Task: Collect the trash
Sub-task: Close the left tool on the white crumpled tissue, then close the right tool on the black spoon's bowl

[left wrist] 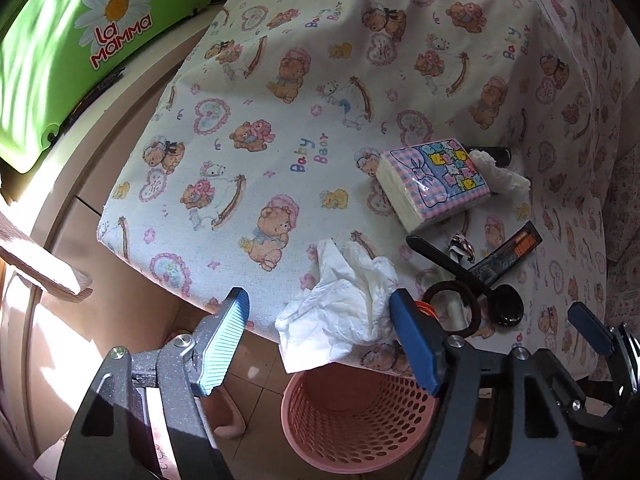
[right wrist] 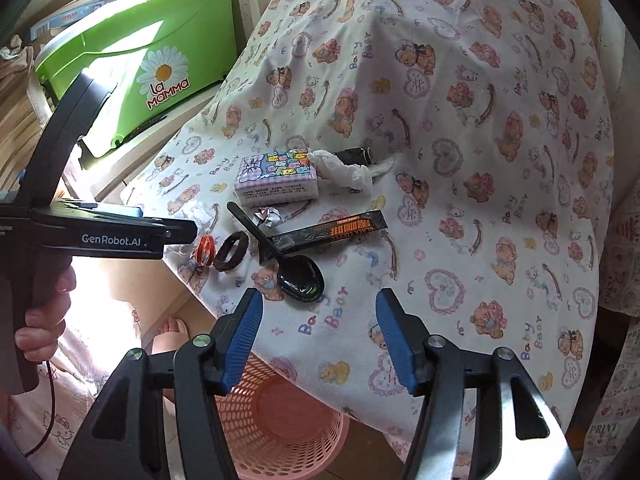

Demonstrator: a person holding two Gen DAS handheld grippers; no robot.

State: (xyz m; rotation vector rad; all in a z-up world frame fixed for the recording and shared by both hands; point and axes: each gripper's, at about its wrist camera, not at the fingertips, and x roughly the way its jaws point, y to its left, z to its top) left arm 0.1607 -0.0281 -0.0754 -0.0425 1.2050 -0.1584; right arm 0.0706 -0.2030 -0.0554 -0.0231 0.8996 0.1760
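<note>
A crumpled white tissue (left wrist: 340, 304) lies at the table's near edge, hanging over a pink mesh basket (left wrist: 352, 420) on the floor. My left gripper (left wrist: 320, 344) is open, its fingers on either side of the tissue, just in front of it. My right gripper (right wrist: 318, 344) is open and empty above the table edge, near a black plastic spoon (right wrist: 298, 276). Other trash lies on the bear-print cloth: a black coffee sachet (right wrist: 332, 230), a crumpled foil wrapper (right wrist: 269, 216), a twisted white tissue (right wrist: 348, 170), and an orange cap (right wrist: 205, 250).
A napkin pack (right wrist: 278, 178) sits mid-table, with a dark hair tie (right wrist: 232, 254) by the cap. A green La Mamma bin (right wrist: 136, 60) stands at the left. The pink basket also shows in the right wrist view (right wrist: 276, 420), under the table edge.
</note>
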